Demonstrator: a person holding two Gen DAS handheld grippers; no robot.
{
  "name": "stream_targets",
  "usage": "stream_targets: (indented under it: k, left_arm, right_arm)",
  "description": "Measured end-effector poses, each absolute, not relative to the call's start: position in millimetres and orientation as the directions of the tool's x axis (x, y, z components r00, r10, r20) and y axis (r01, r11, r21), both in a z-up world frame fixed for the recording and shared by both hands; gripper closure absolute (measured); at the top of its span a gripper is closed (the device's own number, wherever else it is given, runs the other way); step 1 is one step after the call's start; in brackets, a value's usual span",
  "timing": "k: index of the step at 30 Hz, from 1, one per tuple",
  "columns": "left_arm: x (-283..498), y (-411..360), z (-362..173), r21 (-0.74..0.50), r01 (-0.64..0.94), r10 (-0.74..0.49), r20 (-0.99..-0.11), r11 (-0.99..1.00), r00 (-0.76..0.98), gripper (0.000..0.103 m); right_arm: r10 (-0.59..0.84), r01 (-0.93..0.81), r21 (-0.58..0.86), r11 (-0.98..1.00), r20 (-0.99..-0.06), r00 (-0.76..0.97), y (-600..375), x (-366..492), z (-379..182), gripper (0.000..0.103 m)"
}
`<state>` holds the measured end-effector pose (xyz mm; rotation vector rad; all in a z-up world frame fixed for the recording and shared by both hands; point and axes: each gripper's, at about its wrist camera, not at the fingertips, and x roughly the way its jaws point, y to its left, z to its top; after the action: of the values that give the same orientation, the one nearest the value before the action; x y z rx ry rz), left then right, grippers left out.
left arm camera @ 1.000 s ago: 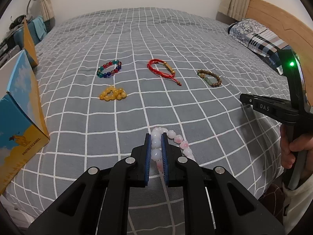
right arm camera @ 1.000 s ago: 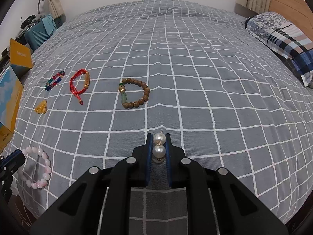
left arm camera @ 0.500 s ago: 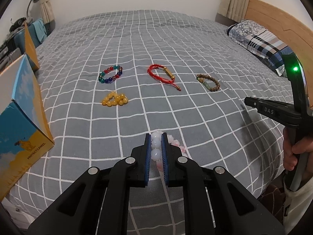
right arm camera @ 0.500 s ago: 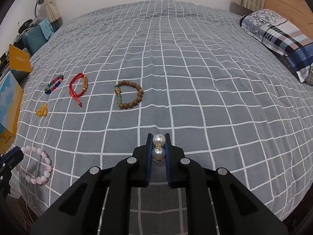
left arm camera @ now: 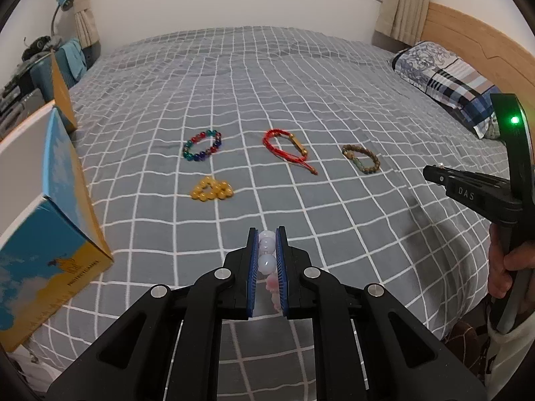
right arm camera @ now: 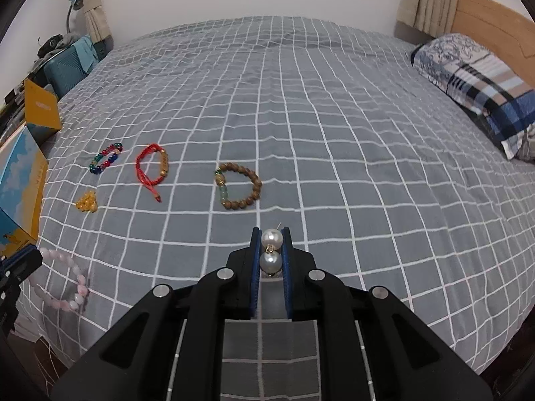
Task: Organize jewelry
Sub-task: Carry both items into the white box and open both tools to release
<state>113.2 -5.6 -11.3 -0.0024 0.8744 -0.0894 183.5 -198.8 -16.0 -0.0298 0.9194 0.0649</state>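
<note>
steadiness matters most as the left gripper [left arm camera: 266, 250], clamped on the pink bead bracelet [left arm camera: 266, 256] at lower centre, and the right gripper [right arm camera: 271, 250], clamped on the pearl earring [right arm camera: 271, 249], carry both above the bed [right arm camera: 334, 133], keeping each grip firm and level.

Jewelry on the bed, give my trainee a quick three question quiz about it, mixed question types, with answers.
1. True or false: the left gripper is shut on the pink bracelet.
2. What does the right gripper hold: A pearl earring, B red cord bracelet, C yellow bracelet?
3. How many bracelets lie loose on the bedspread?

Key: 1 true. 2 A. 3 four.
</note>
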Motion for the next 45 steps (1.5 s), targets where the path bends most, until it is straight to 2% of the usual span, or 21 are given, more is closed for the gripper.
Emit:
stream_targets:
  k: [28,45]
  left_arm:
    - [132.7,67.6,69.8,-0.016,-0.032,0.011,-0.706,0.999,0.708,0.093]
    - [110.5,160.5,116.2,-0.024,-0.183,0.122,-0.66,0.983,0.741,0.093]
  right_arm:
    - [0.093,-0.158,-0.018,0.987,-0.74,0.666,-108.5,196.6,49.7,0.092]
    - [0.233,-0.35,-0.016,0.937,-0.718,0.656,34.2,196.3,85.7,0.092]
